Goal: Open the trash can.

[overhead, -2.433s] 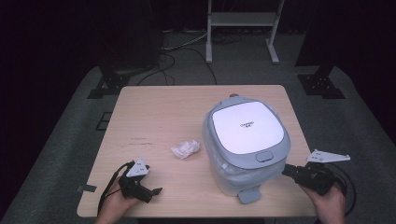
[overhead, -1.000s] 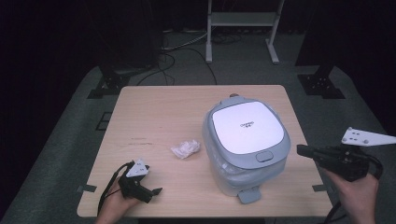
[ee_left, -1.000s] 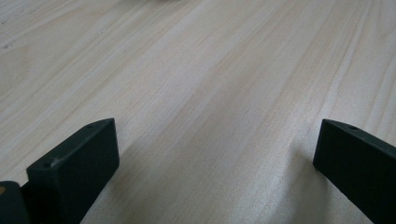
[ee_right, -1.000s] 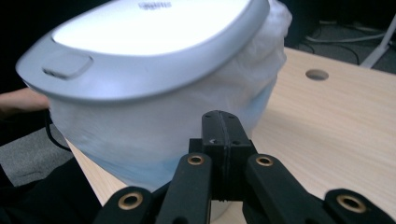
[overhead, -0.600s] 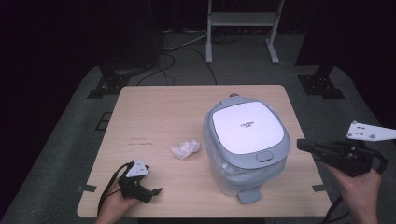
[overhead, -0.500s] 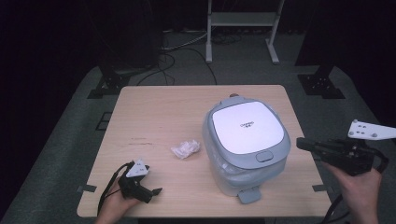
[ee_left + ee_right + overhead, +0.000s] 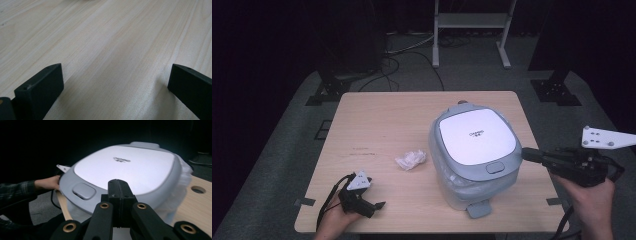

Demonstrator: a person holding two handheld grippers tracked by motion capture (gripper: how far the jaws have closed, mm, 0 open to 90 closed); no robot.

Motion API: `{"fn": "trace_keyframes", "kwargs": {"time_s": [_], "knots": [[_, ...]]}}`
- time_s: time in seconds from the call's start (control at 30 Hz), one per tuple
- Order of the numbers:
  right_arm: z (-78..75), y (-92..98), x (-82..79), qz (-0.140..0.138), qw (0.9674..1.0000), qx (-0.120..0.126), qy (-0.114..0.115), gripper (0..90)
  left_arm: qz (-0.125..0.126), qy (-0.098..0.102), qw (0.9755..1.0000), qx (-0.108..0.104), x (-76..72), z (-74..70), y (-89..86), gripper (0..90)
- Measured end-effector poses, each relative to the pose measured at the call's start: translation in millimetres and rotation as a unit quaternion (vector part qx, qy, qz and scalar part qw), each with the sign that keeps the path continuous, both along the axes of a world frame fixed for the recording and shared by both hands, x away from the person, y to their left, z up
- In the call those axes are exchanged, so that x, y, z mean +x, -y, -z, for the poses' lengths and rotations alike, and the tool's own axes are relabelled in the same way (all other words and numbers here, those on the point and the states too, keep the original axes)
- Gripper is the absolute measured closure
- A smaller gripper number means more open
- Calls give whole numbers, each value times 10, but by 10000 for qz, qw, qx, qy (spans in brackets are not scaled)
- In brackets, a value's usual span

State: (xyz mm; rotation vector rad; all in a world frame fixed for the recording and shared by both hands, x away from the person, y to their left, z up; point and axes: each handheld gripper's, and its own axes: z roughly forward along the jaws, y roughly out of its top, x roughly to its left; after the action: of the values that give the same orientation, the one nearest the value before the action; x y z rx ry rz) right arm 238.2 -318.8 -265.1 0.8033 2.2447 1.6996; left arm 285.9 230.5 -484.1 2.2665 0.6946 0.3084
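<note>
Black claw (image 7: 119, 192), plaid sleeve (image 7: 15, 188)

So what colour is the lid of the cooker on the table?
The cooker's lid is white in the middle with a pale grey-blue rim; the high view shows it best.

Overhead light falls bright on the bench (image 7: 377, 115), surroundings beyond it black; the cooker lid (image 7: 125, 167) glares, slightly blurred.
</note>
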Motion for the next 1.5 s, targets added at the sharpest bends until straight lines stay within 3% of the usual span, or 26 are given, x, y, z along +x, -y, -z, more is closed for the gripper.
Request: {"fn": "trace_keyframes", "kwargs": {"time_s": [0.37, 0.73, 1.23, 1.5], "knots": [[-43, -206, -15, -368, 9993, -24, -23, 898, 4, 1, 10000, 3, -1, 0, -1, 0], [38, -462, 47, -709, 9971, -208, -187, 897, 2, 1, 10000, 1, -1, 0, -1, 0], [68, -519, 37, -750, 9964, -320, -226, 900, 5, 3, 10000, 5, -1, 0, -1, 0], [31, -524, -2, -688, 9968, -388, -102, 864, 14, -1, 10000, 9, -2, -2, -5, 0]]}}
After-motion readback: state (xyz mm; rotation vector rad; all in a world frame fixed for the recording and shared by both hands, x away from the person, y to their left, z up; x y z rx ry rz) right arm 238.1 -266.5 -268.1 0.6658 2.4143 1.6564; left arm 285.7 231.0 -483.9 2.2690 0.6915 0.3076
